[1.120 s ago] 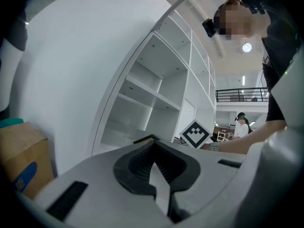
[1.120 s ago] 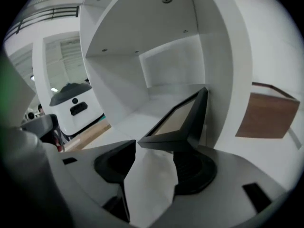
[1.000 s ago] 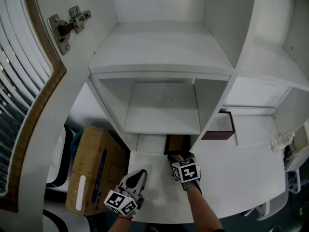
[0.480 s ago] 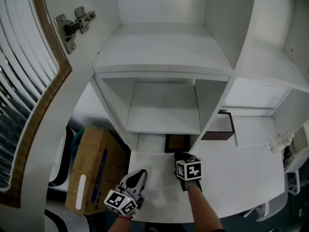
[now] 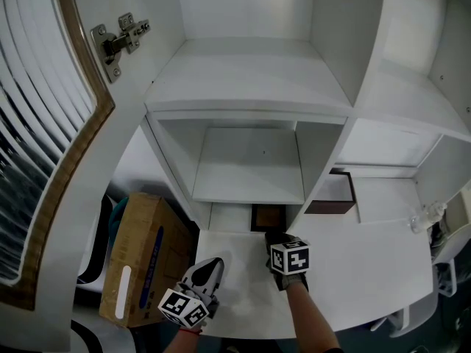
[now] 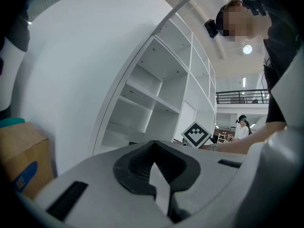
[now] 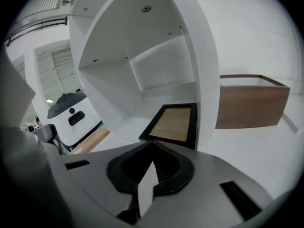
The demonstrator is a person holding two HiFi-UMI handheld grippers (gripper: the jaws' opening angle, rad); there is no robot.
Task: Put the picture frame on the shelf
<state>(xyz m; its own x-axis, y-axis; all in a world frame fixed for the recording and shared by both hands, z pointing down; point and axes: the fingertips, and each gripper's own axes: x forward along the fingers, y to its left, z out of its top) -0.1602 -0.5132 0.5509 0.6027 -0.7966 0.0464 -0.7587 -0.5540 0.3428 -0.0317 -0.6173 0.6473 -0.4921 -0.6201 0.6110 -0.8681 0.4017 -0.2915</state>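
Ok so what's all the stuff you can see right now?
white wooden shelf unit: one, white, straight ahead
black-edged picture frame with a tan middle: one, flat in the lowest middle compartment
brown wooden box: one, brown, right of the frame, past the divider
brown cardboard box: one, floor, left
silver metal hinge: one, door, upper left
left gripper: one, white, shut, empty
right gripper: one, shut, empty, near the frame

Black picture frame flat, lowest shelf compartment.
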